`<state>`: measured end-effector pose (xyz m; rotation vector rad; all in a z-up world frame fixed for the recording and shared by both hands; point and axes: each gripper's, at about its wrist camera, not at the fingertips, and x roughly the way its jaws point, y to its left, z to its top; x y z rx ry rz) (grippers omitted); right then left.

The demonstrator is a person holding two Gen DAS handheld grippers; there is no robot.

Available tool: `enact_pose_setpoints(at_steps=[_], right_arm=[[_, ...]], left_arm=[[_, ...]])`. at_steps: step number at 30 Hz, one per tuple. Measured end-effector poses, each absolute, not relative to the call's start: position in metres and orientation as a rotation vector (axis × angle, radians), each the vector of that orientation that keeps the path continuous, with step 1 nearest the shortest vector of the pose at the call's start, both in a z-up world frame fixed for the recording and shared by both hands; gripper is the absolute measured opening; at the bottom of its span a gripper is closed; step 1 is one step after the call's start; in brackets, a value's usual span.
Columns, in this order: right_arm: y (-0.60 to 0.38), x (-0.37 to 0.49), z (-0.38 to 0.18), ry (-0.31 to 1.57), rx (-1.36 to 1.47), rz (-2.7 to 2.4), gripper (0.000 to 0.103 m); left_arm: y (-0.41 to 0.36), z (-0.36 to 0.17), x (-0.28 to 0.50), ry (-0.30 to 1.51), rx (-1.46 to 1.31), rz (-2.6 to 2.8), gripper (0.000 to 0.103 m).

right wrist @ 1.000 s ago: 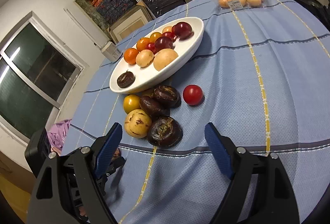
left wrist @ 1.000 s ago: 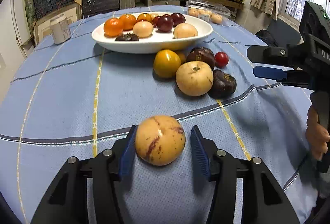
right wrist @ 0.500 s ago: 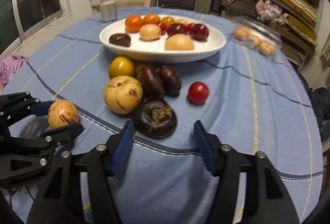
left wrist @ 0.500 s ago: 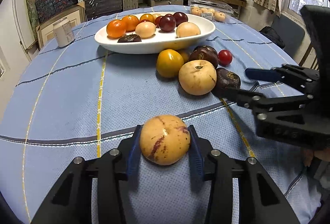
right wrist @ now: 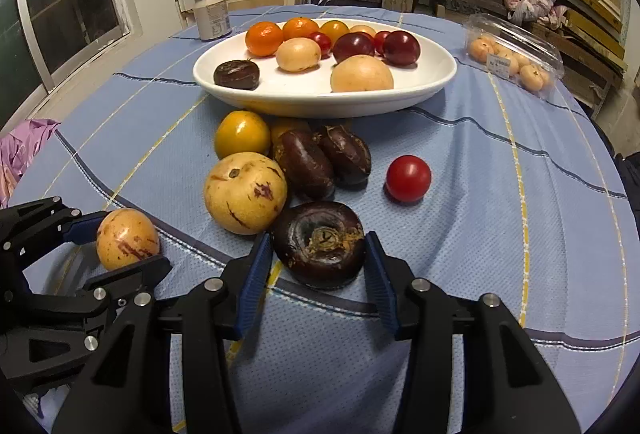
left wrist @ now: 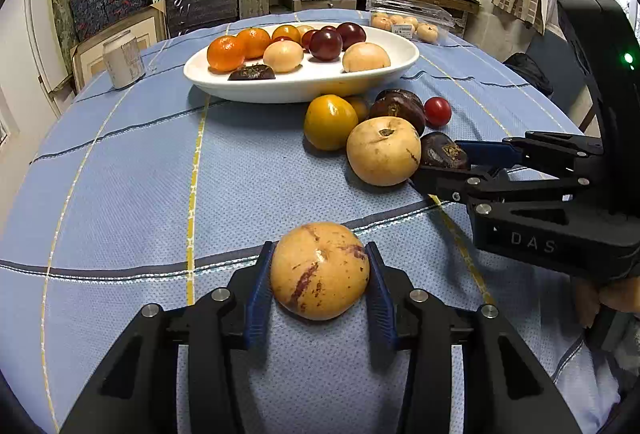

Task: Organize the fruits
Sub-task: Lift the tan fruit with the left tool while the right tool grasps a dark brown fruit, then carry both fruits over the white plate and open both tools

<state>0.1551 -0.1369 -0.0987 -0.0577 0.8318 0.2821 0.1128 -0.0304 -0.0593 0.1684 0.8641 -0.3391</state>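
Observation:
My left gripper is shut on a yellow, red-streaked fruit that rests on the blue tablecloth near the front edge. Both pads press its sides. To its right, my right gripper has a dark purple fruit between its blue pads. Its jaws are closing and both pads touch the fruit. A white plate behind holds several oranges, plums and pale fruits. In front of the plate lie a large yellow fruit, a yellow tomato, two dark fruits and a red tomato.
A pale can stands at the table's far left. A clear plastic box of small orange fruits sits far right. Shelves of stacked frames fill the back wall. A person's hand holds the right gripper's handle.
The left jaws closed onto the streaked fruit. The right gripper swung in beside the fruit pile, rolled level, and its jaws narrowed around the dark purple fruit.

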Motion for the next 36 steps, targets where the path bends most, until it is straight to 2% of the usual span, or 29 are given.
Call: enact_pose_setpoints(at_steps=[13,17,20,23,27,36], right_arm=[[-0.150,0.101,-0.092,0.783,0.066,0.341,0.047],[-0.161,0.100,-0.082,0.761,0.122,0.350,0.046],[-0.178,0.107,-0.052,0.707,0.186,0.354,0.046],[-0.190,0.125,-0.015,0.635,0.196,0.317,0.046],[-0.194,0.167,0.008,0.613,0.222,0.304,0.046],[-0.191,0.276,-0.038,0.741,0.269,0.241,0.047]], left_arm=[[-0.020,-0.045,0.088,0.798,0.085,-0.388,0.044],[-0.009,-0.025,0.093,0.746,0.029,-0.370,0.044],[-0.009,0.000,0.111,0.700,0.059,-0.339,0.044],[-0.011,0.028,0.139,0.649,0.049,-0.307,0.044],[-0.019,0.043,0.185,0.623,0.022,-0.269,0.044],[-0.013,0.001,0.275,0.726,-0.034,-0.194,0.044]])
